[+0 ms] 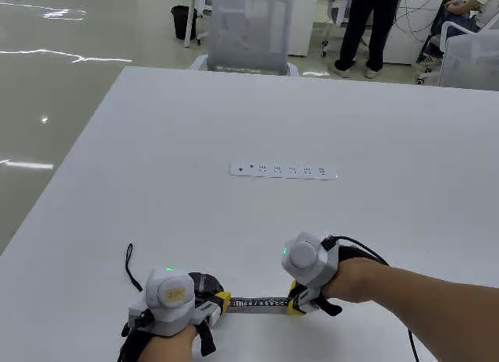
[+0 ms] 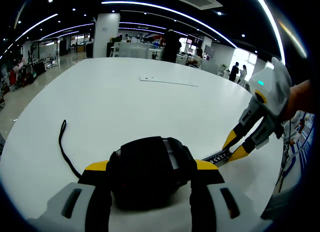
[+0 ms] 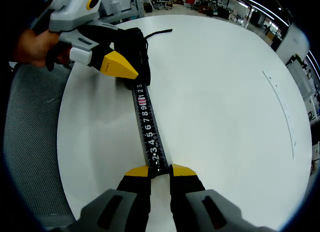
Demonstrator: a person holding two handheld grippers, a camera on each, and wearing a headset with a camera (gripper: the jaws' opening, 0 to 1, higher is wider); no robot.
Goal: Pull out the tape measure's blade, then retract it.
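The black tape measure case (image 2: 150, 169) sits on the white table, with my left gripper (image 2: 152, 167) shut around it; in the head view the case (image 1: 204, 286) lies at the near edge beside that gripper (image 1: 212, 301). A short length of blade (image 3: 148, 129) runs flat from the case (image 3: 132, 54) to my right gripper (image 3: 160, 170), which is shut on the blade's end. In the head view the blade (image 1: 256, 303) spans between the two grippers, the right gripper (image 1: 296, 303) at its right end. A black wrist cord (image 1: 131, 267) trails left from the case.
A white power strip (image 1: 282, 171) lies flat on the table's middle. An office chair (image 1: 248, 33) stands at the far edge, and a person (image 1: 369, 26) stands behind it. The table (image 1: 234, 120) is wide and white; its near edge is close to the grippers.
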